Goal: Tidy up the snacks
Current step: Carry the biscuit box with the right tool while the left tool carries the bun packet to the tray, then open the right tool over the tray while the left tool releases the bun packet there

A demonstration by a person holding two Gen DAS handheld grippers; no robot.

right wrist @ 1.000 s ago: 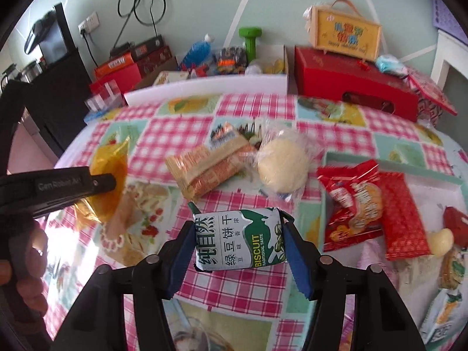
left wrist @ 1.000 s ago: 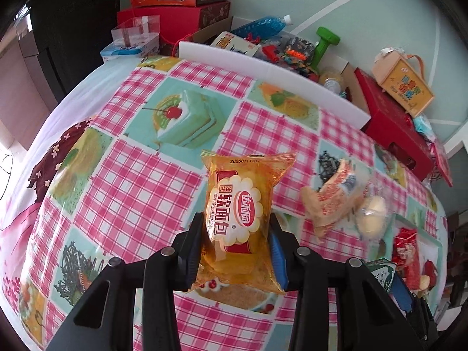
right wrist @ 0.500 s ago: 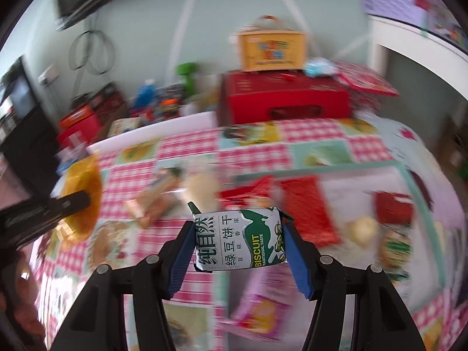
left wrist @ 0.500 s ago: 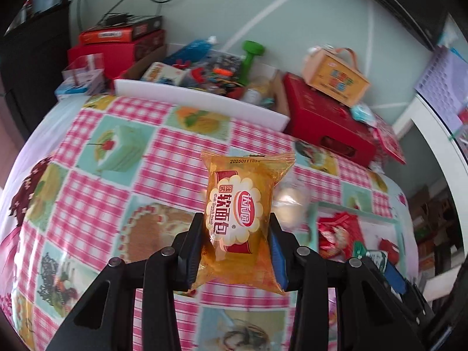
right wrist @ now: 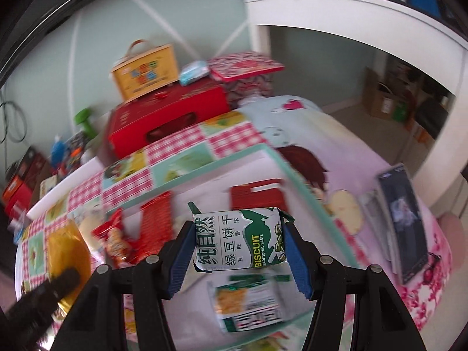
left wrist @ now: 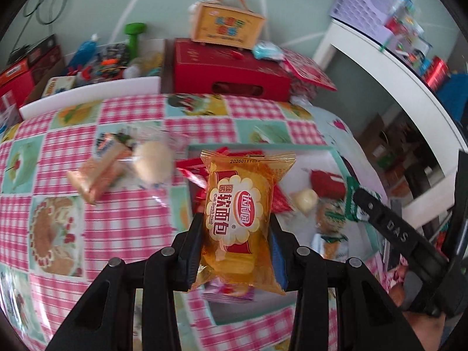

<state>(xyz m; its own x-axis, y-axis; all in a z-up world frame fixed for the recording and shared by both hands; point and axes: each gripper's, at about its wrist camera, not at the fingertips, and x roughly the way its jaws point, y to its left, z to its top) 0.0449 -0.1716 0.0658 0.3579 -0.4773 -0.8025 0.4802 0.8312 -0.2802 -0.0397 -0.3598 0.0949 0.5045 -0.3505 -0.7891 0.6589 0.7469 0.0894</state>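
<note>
Clamping bread packet (left wrist: pixel 238 219), left tool (left wrist: pixel 235 251); right tool (right wrist: pixel 238 248) gripping biscuit pack (right wrist: pixel 238 239) (above tray rim (right wrist: pixel 204 172))

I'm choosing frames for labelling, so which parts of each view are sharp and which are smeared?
Left wrist view: the bread packet in the left hand-held gripper is crisp; the tablecloth and loose snacks are motion-blurred. Right wrist view: the biscuit pack in the right hand-held gripper is sharp; the tray and background are streaked. Fisheye bends both edges.
</note>
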